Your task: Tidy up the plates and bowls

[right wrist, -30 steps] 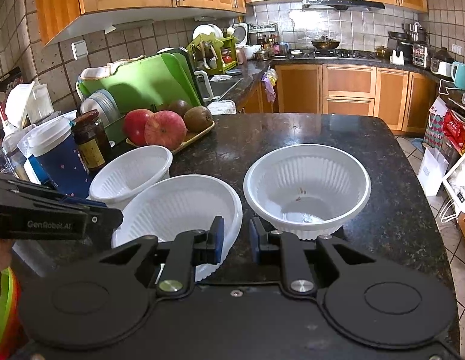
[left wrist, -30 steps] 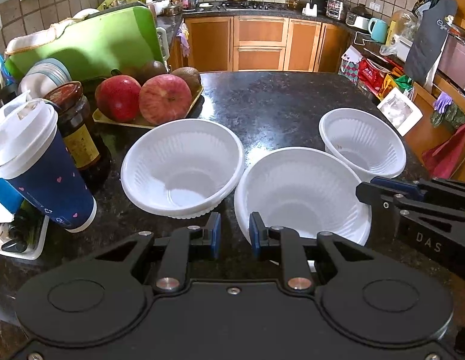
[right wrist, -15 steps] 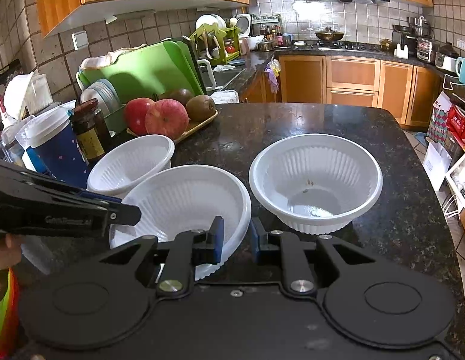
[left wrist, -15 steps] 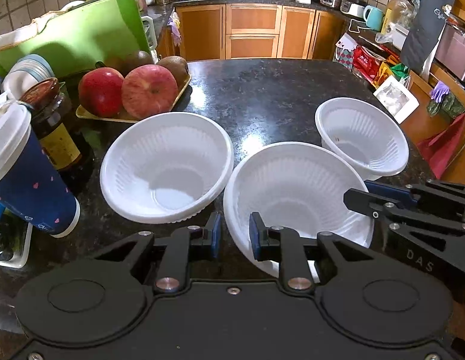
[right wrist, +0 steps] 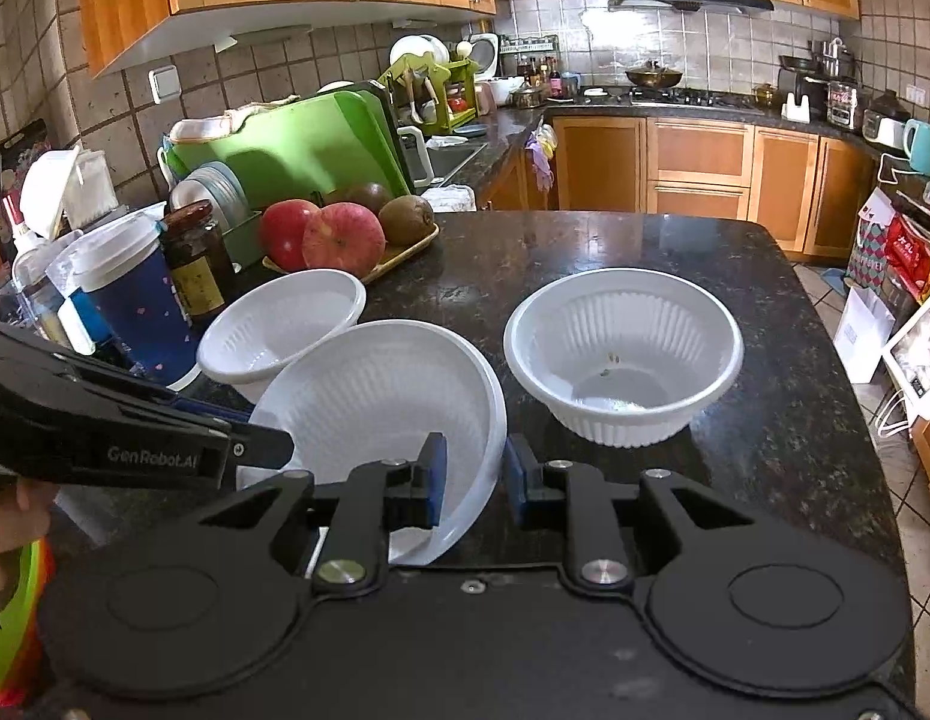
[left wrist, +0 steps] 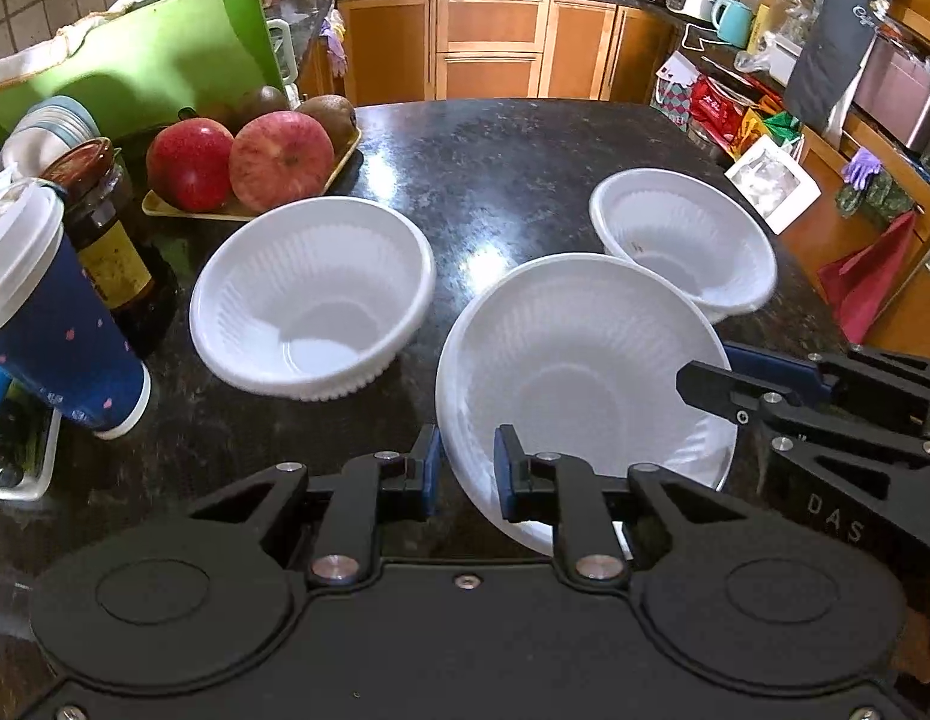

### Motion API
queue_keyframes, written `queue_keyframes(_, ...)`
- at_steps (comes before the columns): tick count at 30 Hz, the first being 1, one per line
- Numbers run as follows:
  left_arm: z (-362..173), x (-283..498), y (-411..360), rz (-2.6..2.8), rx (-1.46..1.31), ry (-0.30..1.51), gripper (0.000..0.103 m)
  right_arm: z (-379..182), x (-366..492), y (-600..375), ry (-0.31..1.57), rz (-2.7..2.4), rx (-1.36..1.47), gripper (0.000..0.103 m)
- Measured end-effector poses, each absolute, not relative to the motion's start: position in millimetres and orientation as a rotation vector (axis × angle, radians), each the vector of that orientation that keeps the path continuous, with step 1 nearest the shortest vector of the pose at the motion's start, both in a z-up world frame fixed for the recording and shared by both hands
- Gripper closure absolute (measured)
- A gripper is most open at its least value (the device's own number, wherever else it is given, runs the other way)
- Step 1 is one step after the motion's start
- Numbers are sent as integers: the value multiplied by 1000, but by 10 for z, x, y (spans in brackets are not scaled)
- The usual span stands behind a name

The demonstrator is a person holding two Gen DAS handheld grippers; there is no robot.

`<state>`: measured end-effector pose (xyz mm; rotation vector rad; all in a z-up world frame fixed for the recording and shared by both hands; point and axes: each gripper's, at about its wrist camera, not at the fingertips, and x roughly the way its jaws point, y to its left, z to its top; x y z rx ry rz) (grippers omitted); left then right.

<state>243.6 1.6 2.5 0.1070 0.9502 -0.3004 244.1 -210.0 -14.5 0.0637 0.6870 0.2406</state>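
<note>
where wooden cabinets (right wrist: 699, 162) line tiled walls, black speckled countertop (left wrist: 525, 168) under white bowls (left wrist: 309, 294)

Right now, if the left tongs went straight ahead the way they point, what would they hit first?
The tilted white dish: its rim already sits between the left tongs, whose jaws have just been closing. Past it, likely the dark countertop.

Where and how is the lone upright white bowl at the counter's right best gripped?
Take the upright bowl by its near rim, from above, one finger inside, one outside. It stands mouth-up, apart from the tilted bowl, and its thin lip above the flared ribbed wall suits narrow jaws.
</note>
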Motion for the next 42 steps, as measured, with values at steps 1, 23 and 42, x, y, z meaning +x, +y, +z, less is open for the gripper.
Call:
queue_keyframes(1, 36, 2386, 17, -302, 109, 947, 76, -133, 2396, -2101, 686, 239, 64, 78)
queue_keyframes(23, 55, 1502, -1, -382, 134, 969, 76, -115, 1294, -2133, 714, 171, 103, 78)
queue_keyframes(42, -21, 1510, -55, -380, 110, 957, 75, -200, 1323, -2141, 719, 127, 108, 76)
